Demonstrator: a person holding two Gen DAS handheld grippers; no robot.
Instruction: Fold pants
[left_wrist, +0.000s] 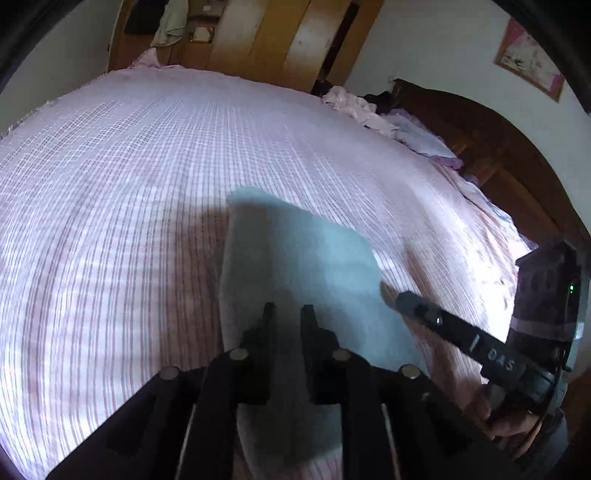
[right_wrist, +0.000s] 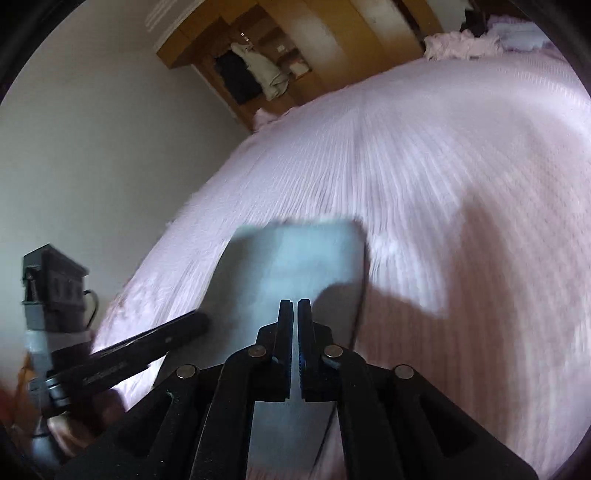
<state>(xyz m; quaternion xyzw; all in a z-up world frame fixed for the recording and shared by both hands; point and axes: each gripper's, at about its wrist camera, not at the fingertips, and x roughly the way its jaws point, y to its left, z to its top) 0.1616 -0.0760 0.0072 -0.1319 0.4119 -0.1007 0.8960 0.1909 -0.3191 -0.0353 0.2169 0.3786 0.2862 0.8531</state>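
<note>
The light blue pants lie folded into a compact rectangle on the pink striped bedspread. My left gripper hovers over the near part of the pants, its jaws a small gap apart with nothing between them. My right gripper is over the same pants, its jaws nearly together with only a thin slit and nothing held. The right gripper also shows in the left wrist view at the pants' right edge. The left gripper shows in the right wrist view at their left edge.
A crumpled pink garment and a lilac pillow lie at the bed's far right by the dark wooden headboard. A wooden wardrobe stands beyond the bed. The bedspread's left edge drops off beside a white wall.
</note>
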